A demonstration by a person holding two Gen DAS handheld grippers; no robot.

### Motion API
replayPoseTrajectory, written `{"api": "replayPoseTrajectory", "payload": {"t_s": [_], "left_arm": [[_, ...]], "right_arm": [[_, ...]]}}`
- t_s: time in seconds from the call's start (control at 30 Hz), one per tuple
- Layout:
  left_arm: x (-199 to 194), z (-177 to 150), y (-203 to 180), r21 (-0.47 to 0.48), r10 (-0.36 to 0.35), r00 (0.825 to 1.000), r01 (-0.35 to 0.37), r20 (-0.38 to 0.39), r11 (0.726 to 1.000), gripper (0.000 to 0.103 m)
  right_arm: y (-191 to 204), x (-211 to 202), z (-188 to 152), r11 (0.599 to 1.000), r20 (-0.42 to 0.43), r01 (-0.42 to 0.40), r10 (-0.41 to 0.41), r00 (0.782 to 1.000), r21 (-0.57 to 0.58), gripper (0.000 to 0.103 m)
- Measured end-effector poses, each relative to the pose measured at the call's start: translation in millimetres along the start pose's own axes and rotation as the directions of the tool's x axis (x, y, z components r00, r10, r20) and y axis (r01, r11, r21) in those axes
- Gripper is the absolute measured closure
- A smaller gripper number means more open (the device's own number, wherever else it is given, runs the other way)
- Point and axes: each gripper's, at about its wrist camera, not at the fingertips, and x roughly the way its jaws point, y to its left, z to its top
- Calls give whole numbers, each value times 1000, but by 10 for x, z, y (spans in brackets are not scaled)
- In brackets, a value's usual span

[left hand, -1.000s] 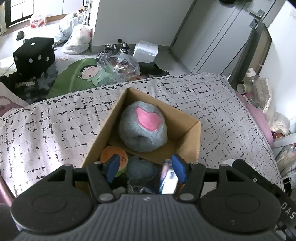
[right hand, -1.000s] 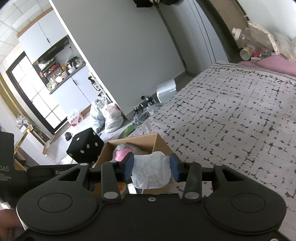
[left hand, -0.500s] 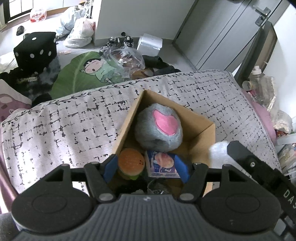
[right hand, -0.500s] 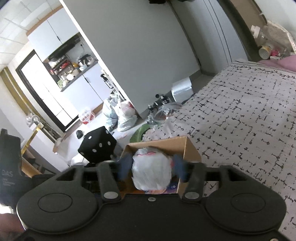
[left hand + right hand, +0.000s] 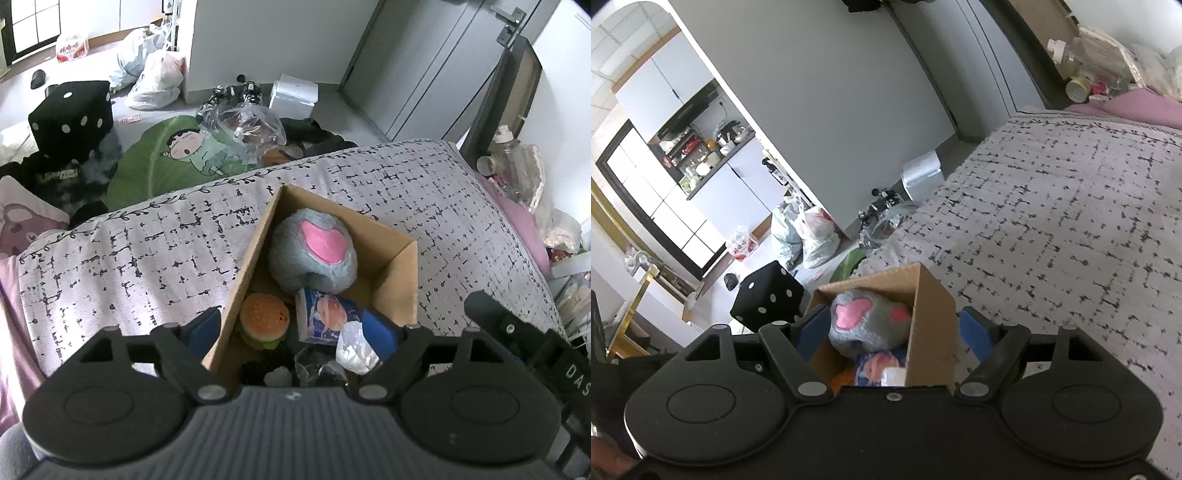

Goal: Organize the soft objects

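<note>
Left claw [image 5: 291, 330] tips steeply downward, its blue pads [image 5: 378, 334] spreading apart and pressing on nothing. Right claw [image 5: 895, 326] sits at a shallower downward slant, jaws also widening, blue pads [image 5: 975, 330] free of any grip. Part of the right claw's black body pokes in beside the left claw.

- Right gripper [image 5: 895, 328]: blue-padded fingers [image 5: 975, 330] opening wide, pressing on nothing; they straddle the near end of the box.
- Cardboard box [image 5: 932, 317]: open-topped, on the bed [image 5: 1052, 229] near its foot edge.
- Grey plush [image 5: 868, 325] with pink patches: inside the box, far end.
- Blue-and-pink packet [image 5: 873, 367]: inside the box, nearer the camera, partly hidden.
- Black dice cushion [image 5: 768, 297]: on the floor beyond the bed.
- White plastic bags [image 5: 809, 236]: on the floor, by the wall.
</note>
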Motion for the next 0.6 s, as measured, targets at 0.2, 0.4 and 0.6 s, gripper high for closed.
{"api": "replayPoseTrajectory", "payload": {"t_s": [0.2, 0.4, 0.6], "left_arm": [[-103, -71, -97, 31, 5, 1000, -5, 13, 1000, 15], [-236, -165, -218, 59, -4, 1000, 3, 27, 998, 7], [-379, -287, -355, 84, -8, 999, 4, 50, 996, 1]], "right_arm": [[-45, -195, -50, 1000, -5, -2, 2, 1000, -4, 26], [-120, -422, -59, 1000, 13, 14, -14, 1000, -15, 21], [-230, -653, -33, 999, 40, 49, -49, 998, 4, 15]]}}
